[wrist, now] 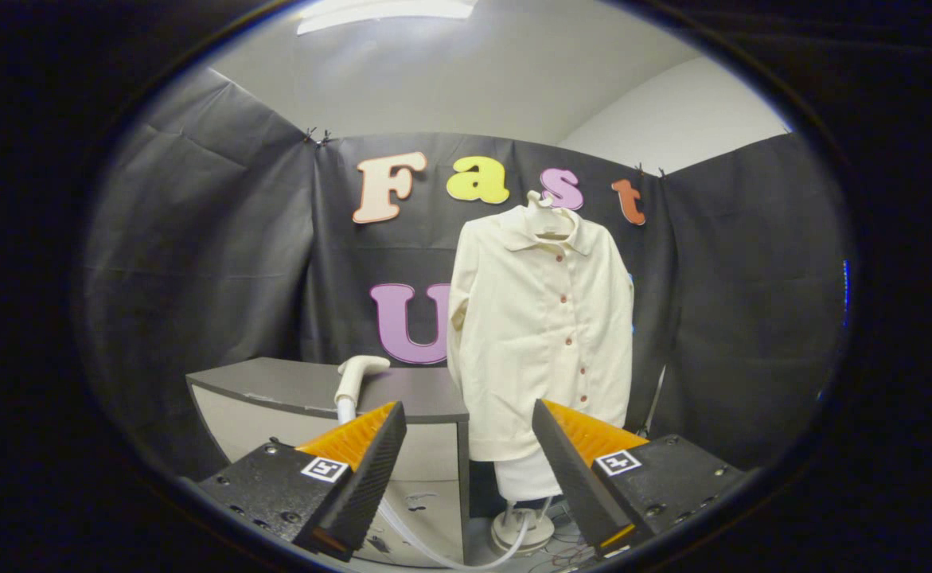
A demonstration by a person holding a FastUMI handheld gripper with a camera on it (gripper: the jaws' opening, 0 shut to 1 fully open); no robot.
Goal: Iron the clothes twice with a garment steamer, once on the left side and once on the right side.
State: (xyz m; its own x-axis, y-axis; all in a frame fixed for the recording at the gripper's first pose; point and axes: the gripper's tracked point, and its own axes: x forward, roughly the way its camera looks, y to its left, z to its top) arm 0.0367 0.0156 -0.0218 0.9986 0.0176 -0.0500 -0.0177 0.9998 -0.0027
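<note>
My gripper (469,414) is spread wide with nothing between its ribbed, wedge-shaped fingers. At 12 o'clock beyond them a cream woven shirt (541,326) with a collar and a row of small dark buttons hangs on a hanger (541,205) against the black cloth wall (219,239). At 11 o'clock, the steamer head (356,374), smooth and curved, stands by the dark-topped table (290,386). Its clear hose (434,549) loops down to a round base (523,532) below the shirt.
</note>
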